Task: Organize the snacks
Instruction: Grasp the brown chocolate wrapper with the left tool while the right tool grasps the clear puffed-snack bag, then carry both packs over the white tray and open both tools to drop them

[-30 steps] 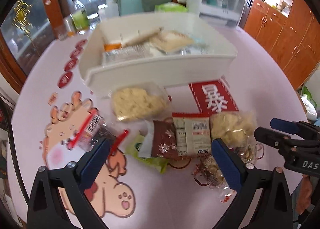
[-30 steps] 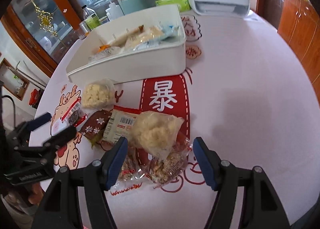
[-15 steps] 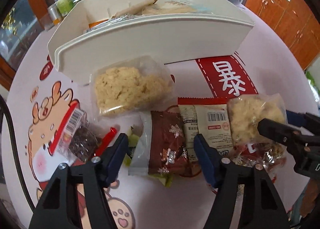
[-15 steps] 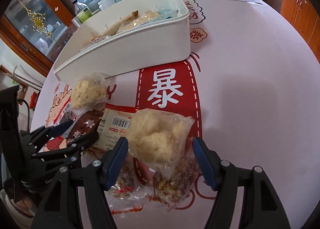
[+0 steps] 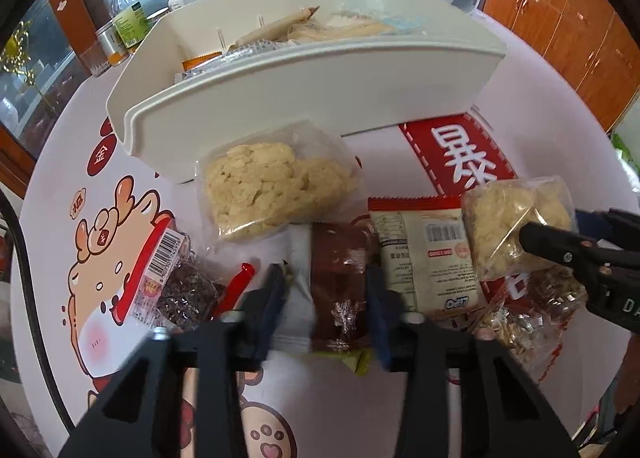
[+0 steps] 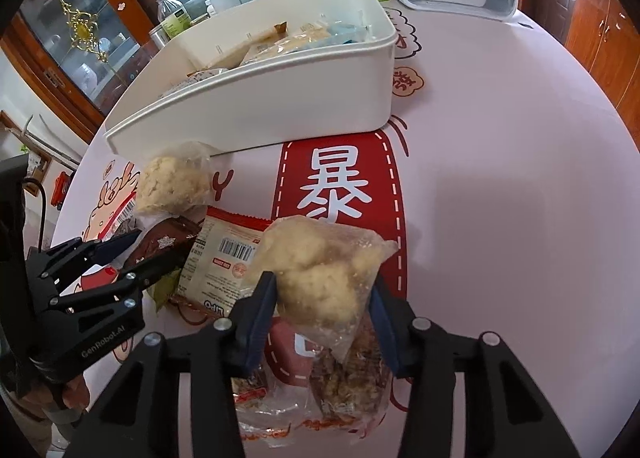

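While the left gripper (image 5: 326, 290) pinches the brown snowflake packet (image 5: 340, 282), the right gripper's (image 6: 324, 302) jaws are closing around a clear bag of pale puffs (image 6: 320, 270), white bin (image 6: 280, 106) at twelve o'clock

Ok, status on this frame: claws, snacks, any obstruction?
Left claw shut on brown snack packet. Right claw closing around pale puffed-snack bag. White bin path clear.

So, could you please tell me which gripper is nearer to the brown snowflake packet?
Left. The left gripper is shut on the brown snowflake packet; the right gripper is closing around a pale snack bag.
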### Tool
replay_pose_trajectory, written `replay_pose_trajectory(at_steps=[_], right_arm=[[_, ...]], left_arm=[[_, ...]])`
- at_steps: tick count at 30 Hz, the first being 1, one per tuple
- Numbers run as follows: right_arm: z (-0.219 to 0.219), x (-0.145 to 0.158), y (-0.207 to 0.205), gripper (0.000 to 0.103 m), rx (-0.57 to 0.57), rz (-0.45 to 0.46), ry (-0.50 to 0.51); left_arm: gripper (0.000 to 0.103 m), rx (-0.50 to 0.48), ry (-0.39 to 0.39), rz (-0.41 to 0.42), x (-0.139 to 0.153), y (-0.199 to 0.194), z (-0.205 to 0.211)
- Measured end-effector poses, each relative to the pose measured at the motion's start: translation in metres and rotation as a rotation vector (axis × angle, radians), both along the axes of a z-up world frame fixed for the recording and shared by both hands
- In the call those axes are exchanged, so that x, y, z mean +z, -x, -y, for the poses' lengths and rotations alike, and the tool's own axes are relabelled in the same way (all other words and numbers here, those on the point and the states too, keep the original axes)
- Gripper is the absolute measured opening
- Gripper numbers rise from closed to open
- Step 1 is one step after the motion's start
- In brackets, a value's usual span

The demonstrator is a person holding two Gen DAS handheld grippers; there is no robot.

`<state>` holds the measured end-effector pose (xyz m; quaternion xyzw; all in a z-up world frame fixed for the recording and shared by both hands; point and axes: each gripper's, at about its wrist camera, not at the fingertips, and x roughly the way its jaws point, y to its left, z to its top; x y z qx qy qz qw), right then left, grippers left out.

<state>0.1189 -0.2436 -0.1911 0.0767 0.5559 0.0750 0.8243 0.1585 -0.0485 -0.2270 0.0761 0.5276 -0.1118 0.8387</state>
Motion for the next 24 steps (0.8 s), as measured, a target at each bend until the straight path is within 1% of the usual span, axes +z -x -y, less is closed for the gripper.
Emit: replay_pose_trajectory(at_steps=[7,11,16,24], right_arm=[[0.000,0.011,0.007,0.044,0.001,0.022,-0.029],[-0.002,0.023,0.013,0.044,0.017,0.046,-0.027],[-0.002,0.045,0.026,0.044,0.036,0.081,-0.035],[-0.009,0.089,0.044,0.044,0.090,0.152,-0.052]], left_arm=[[0.029,0.027,0.032,0.010,0.014,0.008,-0.010],[0.028,0.033,0.053,0.034,0.032,0.019,-0.016],[0.028,0.028,0.078,0.079,0.065,0.039,-0.019],[0.028,0.032,0.117,0.208,0.139,0.059,-0.027]])
